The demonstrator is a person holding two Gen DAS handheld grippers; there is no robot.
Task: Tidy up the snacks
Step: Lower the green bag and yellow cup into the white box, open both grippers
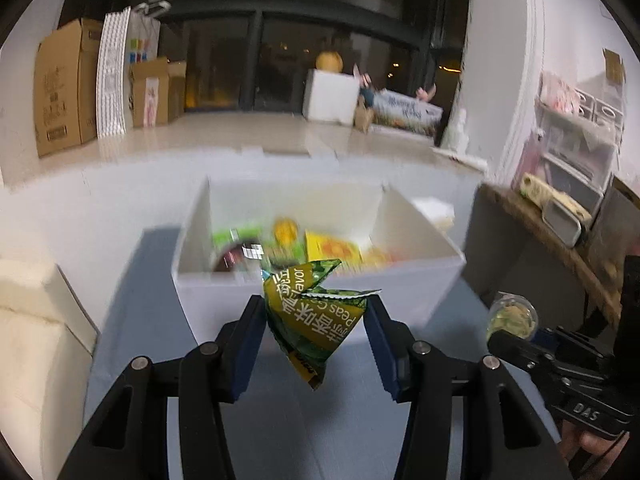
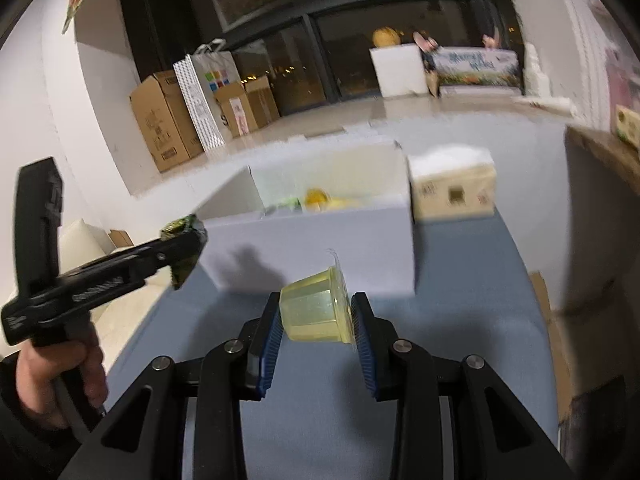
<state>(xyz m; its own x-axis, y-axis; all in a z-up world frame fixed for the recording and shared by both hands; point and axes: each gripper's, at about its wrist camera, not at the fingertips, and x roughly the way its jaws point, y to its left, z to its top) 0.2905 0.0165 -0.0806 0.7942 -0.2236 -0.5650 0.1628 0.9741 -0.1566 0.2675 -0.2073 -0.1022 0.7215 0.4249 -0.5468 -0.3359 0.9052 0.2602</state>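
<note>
My left gripper (image 1: 314,316) is shut on a green pea snack packet (image 1: 316,316) and holds it in the air just before the front wall of a white box (image 1: 320,288). The box holds several snacks (image 1: 288,240). My right gripper (image 2: 316,316) is shut on a yellow jelly cup (image 2: 316,310), lying sideways between the pads, above the blue tabletop (image 2: 320,400) and short of the white box (image 2: 320,236). The left gripper and its packet (image 2: 186,250) show at the left of the right wrist view. The right gripper with the cup (image 1: 512,316) shows at the right of the left wrist view.
A cream tissue pack (image 2: 452,188) stands against the box's right side. A wooden shelf (image 1: 560,240) with small items is at the right. A cream cushion (image 1: 36,340) lies at the left. Cardboard boxes (image 1: 64,84) stand on the floor behind.
</note>
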